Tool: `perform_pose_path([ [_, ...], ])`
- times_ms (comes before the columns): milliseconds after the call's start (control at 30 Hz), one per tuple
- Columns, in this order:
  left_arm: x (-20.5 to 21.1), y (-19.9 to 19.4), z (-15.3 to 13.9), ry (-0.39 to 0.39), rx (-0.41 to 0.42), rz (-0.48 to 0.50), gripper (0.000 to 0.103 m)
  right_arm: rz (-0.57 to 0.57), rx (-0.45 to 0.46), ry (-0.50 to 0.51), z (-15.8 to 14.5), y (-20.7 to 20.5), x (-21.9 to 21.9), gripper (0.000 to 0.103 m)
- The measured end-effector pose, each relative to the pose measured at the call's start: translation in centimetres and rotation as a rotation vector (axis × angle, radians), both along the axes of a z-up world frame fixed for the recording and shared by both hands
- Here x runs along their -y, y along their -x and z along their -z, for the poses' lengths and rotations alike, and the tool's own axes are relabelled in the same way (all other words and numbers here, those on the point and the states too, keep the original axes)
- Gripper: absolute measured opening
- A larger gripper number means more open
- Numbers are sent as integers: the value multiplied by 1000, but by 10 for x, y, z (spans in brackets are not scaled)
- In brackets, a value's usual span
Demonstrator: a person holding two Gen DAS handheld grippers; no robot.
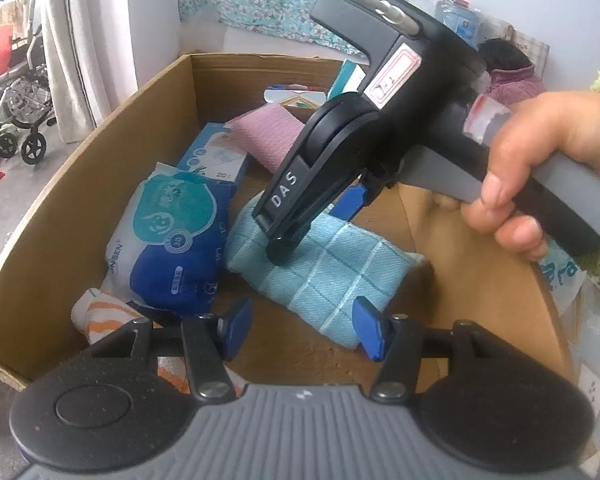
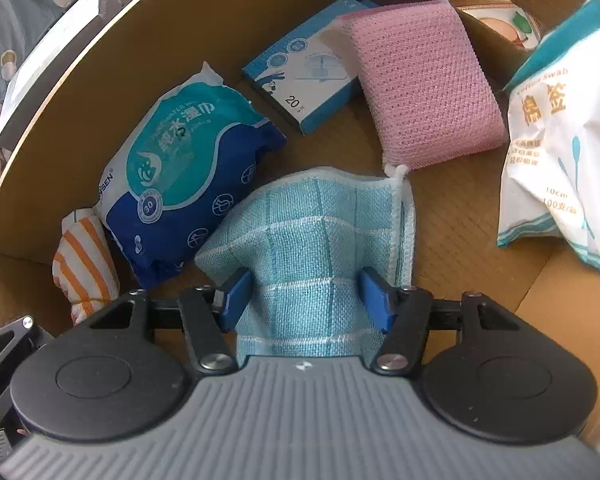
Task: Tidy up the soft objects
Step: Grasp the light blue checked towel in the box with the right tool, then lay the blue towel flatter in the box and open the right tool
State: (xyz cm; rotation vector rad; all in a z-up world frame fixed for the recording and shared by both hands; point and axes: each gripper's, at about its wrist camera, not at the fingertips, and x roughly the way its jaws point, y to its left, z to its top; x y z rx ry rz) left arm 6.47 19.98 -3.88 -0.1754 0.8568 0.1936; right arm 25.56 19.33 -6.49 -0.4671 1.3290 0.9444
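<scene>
Inside the cardboard box (image 2: 52,128) most of the soft things are already gathered: a wet-wipe pack (image 2: 188,168), a striped orange cloth (image 2: 84,260) tucked in the corner beside it, a pink sponge (image 2: 424,84) leaning on a small blue carton (image 2: 304,80), and a white cotton-swab bag (image 2: 560,152) propped against the far wall. A folded light-blue cloth (image 2: 316,240) is laid on the box floor, just beside the wipe pack.

The right tongs (image 2: 306,296) are lowered over this cloth, with its near end between the blue pads (image 2: 236,296); the pads stand apart on either side, and it cannot be told whether the fabric is pressed or merely straddled. The left tongs (image 1: 302,330) are released and hang over the near edge of the same cloth, with nothing grasped.

The task is judged well advanced. What is left appears to be settling the blue cloth neatly, and perhaps straightening the leaning pieces.
</scene>
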Motion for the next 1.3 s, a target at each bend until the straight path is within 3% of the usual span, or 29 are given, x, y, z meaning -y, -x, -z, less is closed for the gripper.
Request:
perform_pose_path([
  [200,-6,2,4,11,12,-20,56,-14,28,13,1,4,-4,42],
  [267,-7,3,4,13,17,-21,56,-20,37,8,-1,7,-3,27],
  [367,-7,5,6,12,21,-20,56,-13,64,-7,-5,14,0,19],
  [500,-7,8,6,10,32,-21,56,5,108,-43,-21,14,6,17],
  [733,-6,16,2,21,68,-25,57,26,429,7,-77,22,4,17],
  [767,-6,18,2,19,74,-26,58,23,471,33,-76,24,1,18],
  [967,-2,30,-6,8,104,-26,58,-24,529,144,-35,36,-23,18],
  [1133,-1,37,-10,0,127,-26,58,12,446,131,-13,39,-31,21],
  [1300,0,42,-12,-15,139,-27,59,191,173,-44,-18,24,-30,27],
])
